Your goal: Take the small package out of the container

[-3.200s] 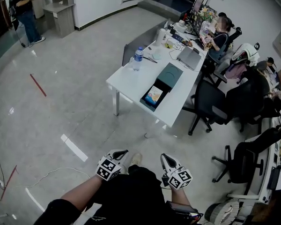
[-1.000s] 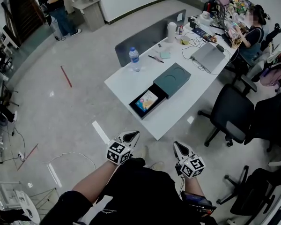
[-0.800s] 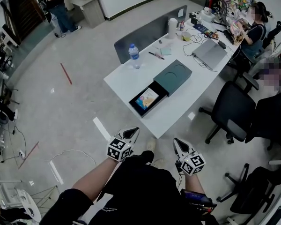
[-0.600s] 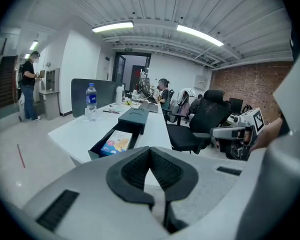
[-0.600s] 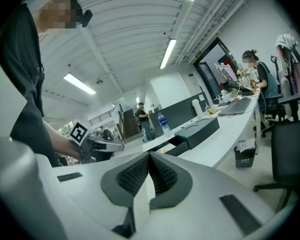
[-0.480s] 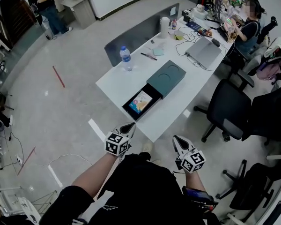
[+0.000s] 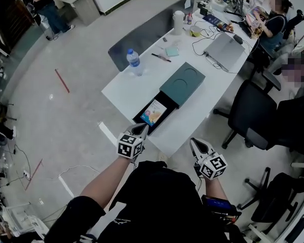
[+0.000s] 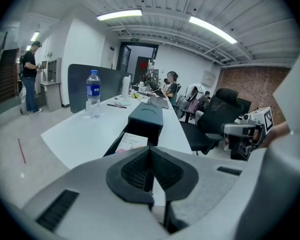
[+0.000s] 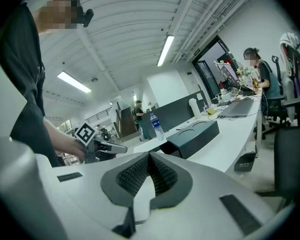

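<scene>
1. Progress: not started. The package (image 7: 153, 112) lies in the pulled-out tray of the container (image 7: 183, 79), which sits near the counter's (image 7: 126, 87) near edge.
2. Left gripper (image 8: 150, 149): jaws together, nothing between them. It is short of the near edge and points toward the tray without touching it.
3. Right gripper (image 9: 149, 155): jaws together, also empty. It is off the counter, well apart from the container.
4. Left to do, as I read it: get a gripper to the tray, open the jaws, clamp the package and lift it clear. The left one is nearer, so it's the likely candidate.
5. Hard to make out:
   - How thick the package is and how snugly it fits the tray. From the head view it looks flat against the tray floor, so there may be little edge to grab.
   - In the left gripper view, the gripper body covers the near end of the tray.
   - The right gripper view shows only the container's dark cover, not the package.
6. The bottle (image 7: 134, 62) stands at the far edge, well clear of the reach path.
</scene>
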{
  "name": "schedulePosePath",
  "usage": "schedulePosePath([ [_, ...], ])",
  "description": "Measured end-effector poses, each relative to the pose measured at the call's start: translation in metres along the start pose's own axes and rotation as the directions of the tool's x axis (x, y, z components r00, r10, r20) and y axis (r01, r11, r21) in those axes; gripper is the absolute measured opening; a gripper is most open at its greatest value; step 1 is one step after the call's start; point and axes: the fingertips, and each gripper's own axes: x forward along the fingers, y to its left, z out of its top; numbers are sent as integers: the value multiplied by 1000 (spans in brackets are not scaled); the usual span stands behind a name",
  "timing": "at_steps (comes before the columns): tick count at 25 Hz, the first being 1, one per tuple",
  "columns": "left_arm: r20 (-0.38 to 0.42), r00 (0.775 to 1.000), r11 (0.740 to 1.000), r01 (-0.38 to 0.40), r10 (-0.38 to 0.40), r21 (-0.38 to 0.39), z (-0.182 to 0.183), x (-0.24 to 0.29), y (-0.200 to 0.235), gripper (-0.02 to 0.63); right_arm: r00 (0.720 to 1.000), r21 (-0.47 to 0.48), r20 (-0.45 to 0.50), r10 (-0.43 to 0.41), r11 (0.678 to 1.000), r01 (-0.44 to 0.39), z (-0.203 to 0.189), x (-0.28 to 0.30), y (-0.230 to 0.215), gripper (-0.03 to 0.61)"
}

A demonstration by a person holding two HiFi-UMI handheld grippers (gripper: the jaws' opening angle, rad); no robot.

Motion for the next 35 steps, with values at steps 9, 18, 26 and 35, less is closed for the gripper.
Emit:
schedulePosePath([
  [9, -126, 991, 997, -38, 46, 60, -2, 33, 28, 9, 1000, -4, -20, -11, 1000, 11, 15, 40, -15, 26],
  [18, -193, 980, 997, -45, 57, 70, -3, 61, 39, 18, 998, -1, -53, -34, 999, 34, 17, 56, -30, 26],
  [26, -282, 956, 995, -61, 82, 84, -13, 80, 40, 142, 997, 20, -79, 12, 1000, -10, 18, 57, -41, 26],
  [35, -428, 894, 988, -85, 132, 127, -24, 103, 46, 352, 996, 55, -81, 30, 998, -25, 16, 52, -58, 26],
])
